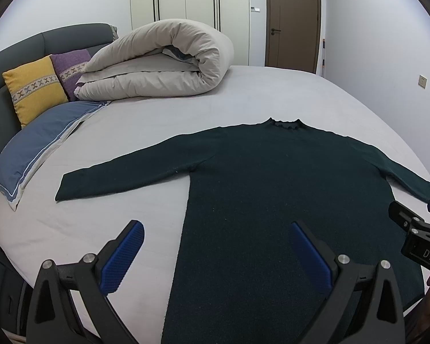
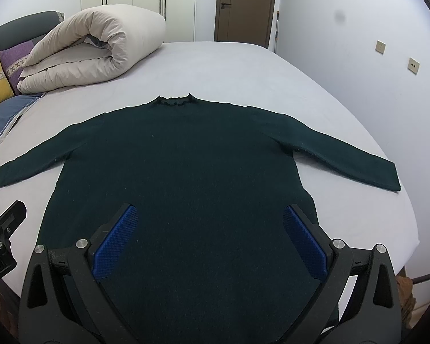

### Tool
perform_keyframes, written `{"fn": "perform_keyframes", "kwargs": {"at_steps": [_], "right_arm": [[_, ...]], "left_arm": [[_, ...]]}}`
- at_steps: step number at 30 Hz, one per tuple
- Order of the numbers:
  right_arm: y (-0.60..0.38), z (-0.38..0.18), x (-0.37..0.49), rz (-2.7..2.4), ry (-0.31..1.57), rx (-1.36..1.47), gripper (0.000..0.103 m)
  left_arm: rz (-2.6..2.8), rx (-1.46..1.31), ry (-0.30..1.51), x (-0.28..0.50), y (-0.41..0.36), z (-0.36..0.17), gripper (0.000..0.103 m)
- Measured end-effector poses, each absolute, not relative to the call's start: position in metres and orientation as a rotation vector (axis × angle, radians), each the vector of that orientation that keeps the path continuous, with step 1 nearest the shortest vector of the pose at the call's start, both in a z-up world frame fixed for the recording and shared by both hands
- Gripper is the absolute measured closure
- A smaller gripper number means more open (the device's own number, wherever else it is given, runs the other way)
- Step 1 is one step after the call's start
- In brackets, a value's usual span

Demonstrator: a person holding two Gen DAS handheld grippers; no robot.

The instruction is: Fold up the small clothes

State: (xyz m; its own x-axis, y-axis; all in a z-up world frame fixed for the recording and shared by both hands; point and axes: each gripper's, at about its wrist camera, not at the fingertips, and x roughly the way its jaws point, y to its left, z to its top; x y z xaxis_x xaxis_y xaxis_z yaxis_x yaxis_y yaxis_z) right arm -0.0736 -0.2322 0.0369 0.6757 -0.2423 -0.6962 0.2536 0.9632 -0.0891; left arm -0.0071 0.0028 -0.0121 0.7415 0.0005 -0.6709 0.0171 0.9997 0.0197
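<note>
Here, the bed [image 2: 243, 66], under a pale sheet, carries everything. Rolled duvet [image 1: 160, 60] at the head end, with a blue pillow [image 1: 37, 149] and a yellow cushion [image 1: 34, 86] beside it. No containers in view.

Dark green sweater [image 2: 186, 157] lies flat mid-bed, front up or down unclear, collar away from the cameras, both sleeves spread out to the sides, hem nearest. No fold made yet; judged to be the start, garment laid out and ready.

Left hand-held gripper [image 1: 218, 253]: jaws wide apart, holding nothing, hovering over the sweater's left lower edge. Right hand-held gripper [image 2: 209, 238]: jaws likewise wide, empty, above the lower body panel.

Next move likely calls for pinching a sleeve cuff or side edge, thin knit against sheet, and carrying it inward.
</note>
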Motion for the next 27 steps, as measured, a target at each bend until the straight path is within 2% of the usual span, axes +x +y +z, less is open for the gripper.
{"fn": "perform_keyframes", "kwargs": {"at_steps": [14, 19, 23, 27], "right_arm": [[-0.267, 0.027, -0.074, -0.272, 0.775, 0.115, 0.000], [-0.364, 0.028, -0.090, -0.315, 0.668, 0.365, 0.000], [-0.480, 0.016, -0.114, -0.430, 0.572, 0.626, 0.001], [-0.597, -0.014, -0.146, -0.522, 0.472, 0.911, 0.016]], "left_arm": [[-0.032, -0.036, 0.808, 0.001, 0.005, -0.026, 0.000], [-0.055, -0.110, 0.832, 0.007, 0.011, -0.036, 0.000], [-0.117, -0.158, 0.884, 0.020, 0.007, -0.043, 0.000], [-0.211, -0.214, 0.940, 0.036, -0.003, -0.048, 0.000]]}}
